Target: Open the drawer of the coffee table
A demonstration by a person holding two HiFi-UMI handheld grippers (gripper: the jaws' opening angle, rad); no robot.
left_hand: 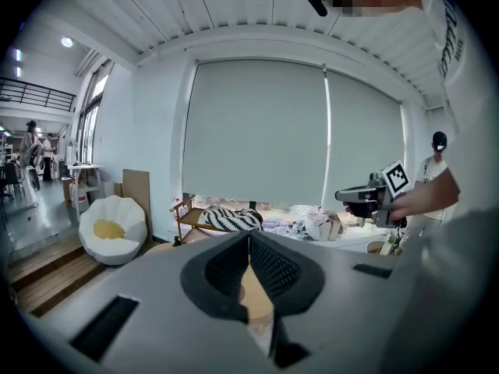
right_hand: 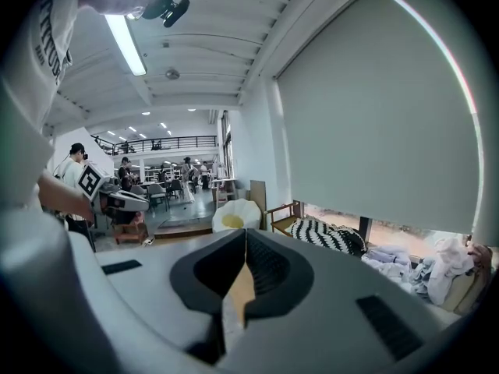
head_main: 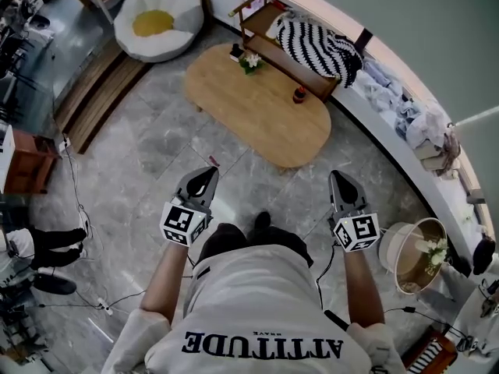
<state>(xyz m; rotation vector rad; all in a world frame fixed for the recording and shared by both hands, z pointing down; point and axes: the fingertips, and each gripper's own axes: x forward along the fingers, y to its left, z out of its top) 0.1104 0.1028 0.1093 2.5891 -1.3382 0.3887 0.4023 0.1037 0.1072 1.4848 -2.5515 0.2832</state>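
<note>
The oval wooden coffee table point(head_main: 261, 111) stands on the grey stone floor ahead of me; no drawer shows from above. On its top are a small plant point(head_main: 250, 61), a dark item point(head_main: 235, 51) and a small red object point(head_main: 299, 95). My left gripper point(head_main: 207, 173) hovers short of the table's near edge, its jaws shut on nothing. My right gripper point(head_main: 340, 178) is level with it, right of the table's near end, also shut and empty. In the left gripper view the shut left gripper point(left_hand: 249, 238) points at the table point(left_hand: 256, 294), and in the right gripper view the right gripper point(right_hand: 246, 236) does the same.
A white flower-shaped beanbag point(head_main: 160, 18) lies at the far left. A wooden chair with a striped cushion point(head_main: 318, 45) stands behind the table. A round basket point(head_main: 413, 254) is at my right, a window ledge point(head_main: 405, 107) holds clothes, and cables point(head_main: 74, 185) run over the floor at left.
</note>
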